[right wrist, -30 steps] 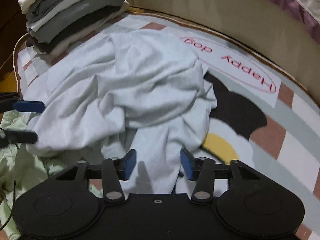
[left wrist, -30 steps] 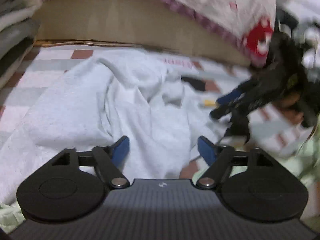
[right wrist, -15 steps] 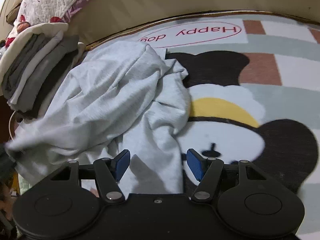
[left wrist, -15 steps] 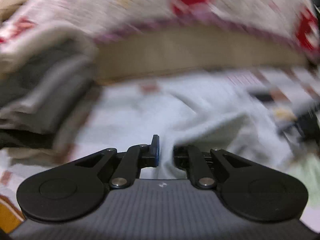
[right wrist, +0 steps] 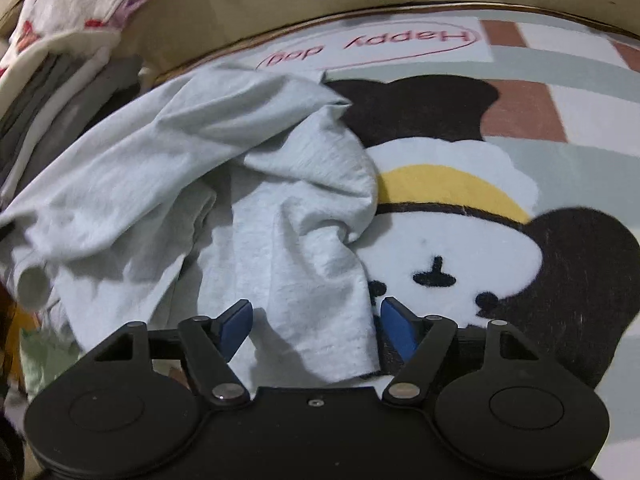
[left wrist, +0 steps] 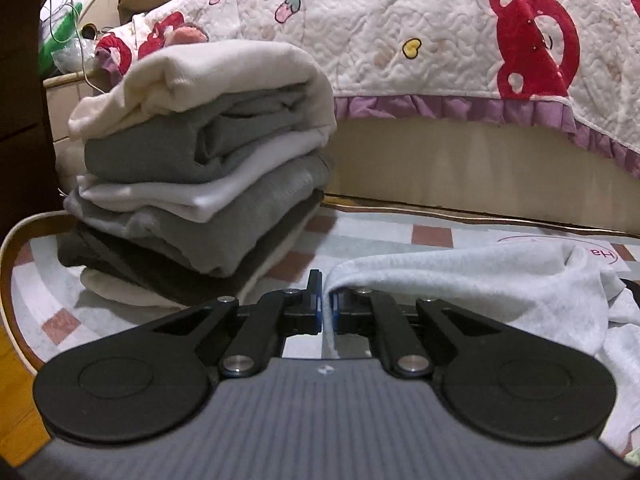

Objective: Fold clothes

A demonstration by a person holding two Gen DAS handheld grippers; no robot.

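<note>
A crumpled pale grey garment (right wrist: 224, 184) lies on a cartoon dog rug (right wrist: 460, 248). In the left wrist view my left gripper (left wrist: 327, 306) is shut on an edge of this garment (left wrist: 472, 284), which drapes away to the right, low over the rug. My right gripper (right wrist: 316, 320) is open, its blue pads either side of a hanging fold of the garment's near part, not clamped on it. The left gripper is not seen in the right wrist view.
A stack of folded grey and cream clothes (left wrist: 200, 184) stands on the rug just left of my left gripper, also at the left edge of the right view (right wrist: 60, 96). A bed with a red-bear quilt (left wrist: 460, 36) and beige base runs behind.
My left gripper closed on the garment's edge and swung left toward the folded stack. The right gripper swung right over the dog picture and stayed open, a little wider.
</note>
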